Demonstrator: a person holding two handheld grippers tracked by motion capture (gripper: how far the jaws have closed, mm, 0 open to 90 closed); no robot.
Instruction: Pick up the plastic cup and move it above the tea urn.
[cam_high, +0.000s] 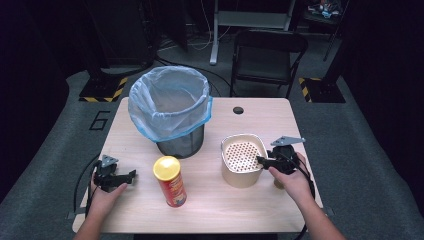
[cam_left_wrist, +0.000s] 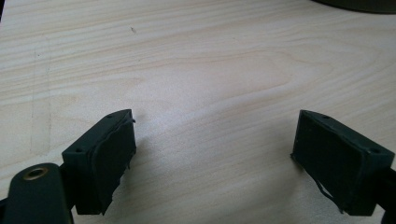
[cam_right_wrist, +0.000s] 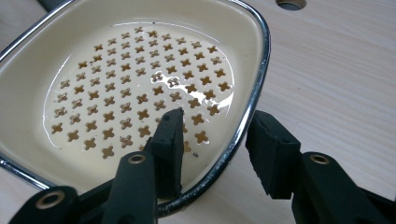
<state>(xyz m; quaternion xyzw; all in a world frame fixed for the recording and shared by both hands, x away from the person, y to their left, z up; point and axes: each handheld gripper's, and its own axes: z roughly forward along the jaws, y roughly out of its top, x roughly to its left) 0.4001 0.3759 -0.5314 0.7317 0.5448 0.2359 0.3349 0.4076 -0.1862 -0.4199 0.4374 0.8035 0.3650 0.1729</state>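
A cream square container (cam_high: 242, 177) with a chrome rim (cam_right_wrist: 263, 56) and a perforated insert (cam_right_wrist: 135, 84) stands at the table's right. My right gripper (cam_high: 261, 161) is open and straddles that rim at its near right side, one jaw inside the container and the other outside (cam_right_wrist: 217, 117). A red chips can (cam_high: 170, 182) with a yellow lid stands upright near the front middle. To its left, my left gripper (cam_high: 129, 180) is open low over bare wood (cam_left_wrist: 215, 135), nothing between its jaws.
A black mesh bin (cam_high: 172, 107) lined with a blue bag stands at the back left of the wooden table (cam_high: 270, 122). A cable hole (cam_high: 238, 110) sits near the far edge. A folding chair (cam_high: 267, 55) stands beyond the table.
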